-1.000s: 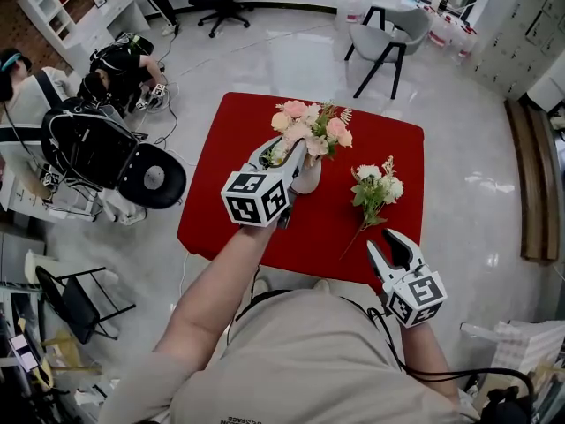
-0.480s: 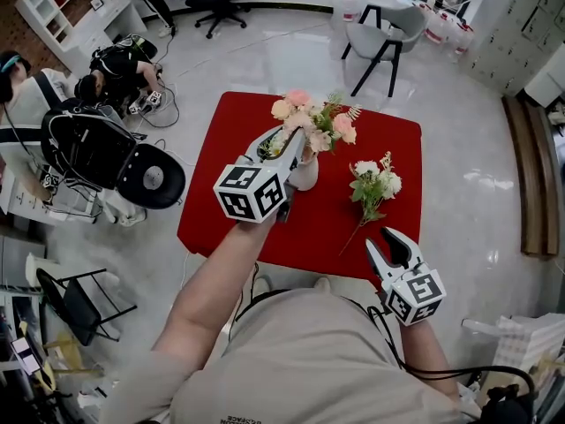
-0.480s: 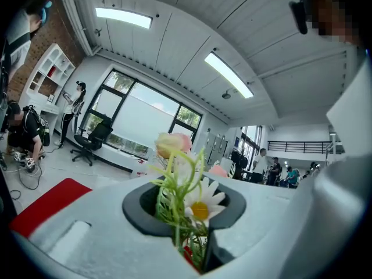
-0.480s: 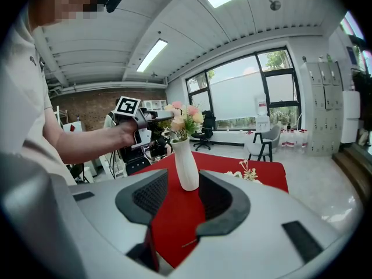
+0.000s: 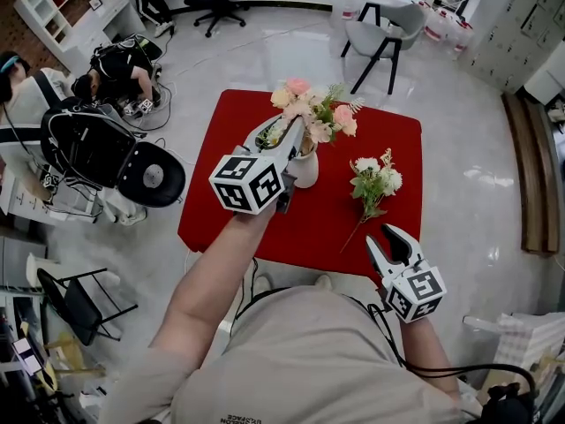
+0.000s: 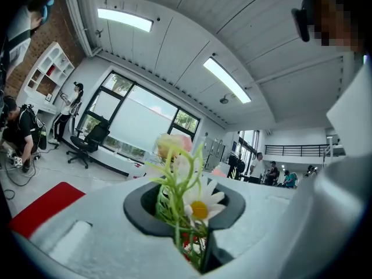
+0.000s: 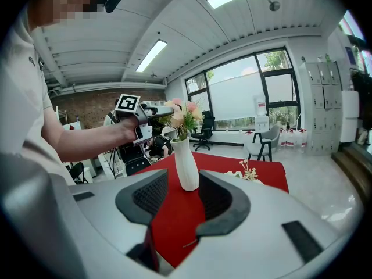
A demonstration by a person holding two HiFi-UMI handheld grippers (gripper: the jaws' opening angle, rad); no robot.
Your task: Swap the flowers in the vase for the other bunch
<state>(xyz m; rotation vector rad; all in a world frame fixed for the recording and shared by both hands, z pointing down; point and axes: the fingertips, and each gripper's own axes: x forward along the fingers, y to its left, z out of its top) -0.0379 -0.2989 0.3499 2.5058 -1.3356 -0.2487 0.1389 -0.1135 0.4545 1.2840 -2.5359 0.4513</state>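
A white vase [image 5: 305,170] stands mid-table on the red table [image 5: 229,210]. The pink bunch [image 5: 315,116] rises out of its mouth. My left gripper [image 5: 284,145] has just closed on this bunch below the blooms; in the left gripper view green stems and a daisy [image 6: 197,207] sit pinched between its jaws [image 6: 187,197]. The other bunch [image 5: 373,181], white flowers with green leaves, lies on the cloth right of the vase. My right gripper [image 5: 395,244] hovers open at the table's near right edge with nothing between its jaws; its view [image 7: 183,199] looks at the vase [image 7: 186,164] and pink bunch [image 7: 181,116].
A grey chair [image 5: 381,38] stands beyond the table's far edge. At the left are a black round seat [image 5: 152,177], seated people and gear [image 5: 115,69]. Shiny floor surrounds the small table on all sides.
My left gripper has risen a little and the pink bunch has come up with it, higher over the vase mouth. The right gripper has stayed put.
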